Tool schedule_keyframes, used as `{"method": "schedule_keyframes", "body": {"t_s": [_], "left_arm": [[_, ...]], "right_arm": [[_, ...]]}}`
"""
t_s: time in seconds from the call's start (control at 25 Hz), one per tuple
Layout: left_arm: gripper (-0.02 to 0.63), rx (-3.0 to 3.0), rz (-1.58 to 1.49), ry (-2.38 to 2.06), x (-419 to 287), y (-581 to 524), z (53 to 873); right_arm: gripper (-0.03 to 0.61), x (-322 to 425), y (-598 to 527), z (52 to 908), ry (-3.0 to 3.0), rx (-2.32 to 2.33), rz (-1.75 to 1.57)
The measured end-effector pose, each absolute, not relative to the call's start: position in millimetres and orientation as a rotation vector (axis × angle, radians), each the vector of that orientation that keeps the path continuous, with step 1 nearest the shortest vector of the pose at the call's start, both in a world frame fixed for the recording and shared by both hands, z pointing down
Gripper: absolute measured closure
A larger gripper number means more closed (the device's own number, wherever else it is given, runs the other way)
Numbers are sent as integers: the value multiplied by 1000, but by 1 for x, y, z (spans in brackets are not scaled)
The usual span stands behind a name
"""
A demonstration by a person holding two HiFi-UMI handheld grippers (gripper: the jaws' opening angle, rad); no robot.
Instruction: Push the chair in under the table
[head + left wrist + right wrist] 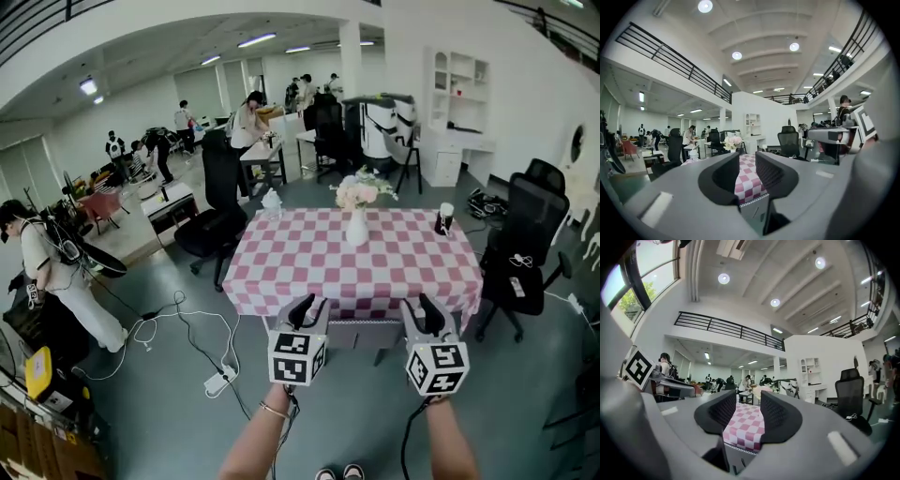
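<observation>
Facing a counter (309, 272) draped in pink-and-white checked cloth, a person holds two grippers level at its near edge, one to each side of a grey chair (361, 334) whose back sits tucked in under the cloth's hanging hem. The left gripper (310, 307) has its jaws partly spread, a narrow gap between the dark ribbed pads; the left gripper view shows only the checked cloth beyond that gap and nothing held in it. The right gripper (422, 309) has its jaws spread wider and likewise pinches nothing, the cloth's hem and a grey surface below it framed between them in its own view. Both marker cubes face the head camera, bare forearms reaching up from the bottom of the frame.

On the cloth, a white vase (356, 229) of pale flowers (361, 192) stands near the middle, a black-and-white cup (444, 219) near the far right corner and a small white object (272, 202) at the far left corner. A black office chair (212, 223) stands just beside the counter's left side, and another black office chair (525, 246) on the right. On the grey floor to the left, cables run to a white power strip (217, 381), and a person in a white shirt (45, 267) stands at the frame's left edge.
</observation>
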State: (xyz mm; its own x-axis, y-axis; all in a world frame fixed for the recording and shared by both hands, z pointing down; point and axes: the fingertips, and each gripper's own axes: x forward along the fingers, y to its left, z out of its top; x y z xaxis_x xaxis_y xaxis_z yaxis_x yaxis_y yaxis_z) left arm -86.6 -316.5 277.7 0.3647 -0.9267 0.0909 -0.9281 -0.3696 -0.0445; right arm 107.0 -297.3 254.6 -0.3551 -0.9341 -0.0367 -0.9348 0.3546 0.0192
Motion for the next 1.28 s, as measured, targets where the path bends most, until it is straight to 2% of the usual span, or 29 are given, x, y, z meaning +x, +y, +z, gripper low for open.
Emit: {"method": "schedule_keyframes", "body": {"t_s": [0.12, 0.28, 0.92, 1.28], "left_arm": [[558, 2528, 73, -1835, -97, -295, 266], [614, 2489, 15, -1883, -103, -271, 261], [614, 2406, -48, -1973, -119, -238, 275], [614, 2402, -53, -1988, -118, -238, 275]], "right_arm": [[488, 116, -276, 243, 2485, -1854, 72], [548, 125, -250, 239, 2429, -1925, 92], [569, 150, -219, 260, 2351, -2049, 26], [571, 147, -218, 255, 2386, -2076, 122]]}}
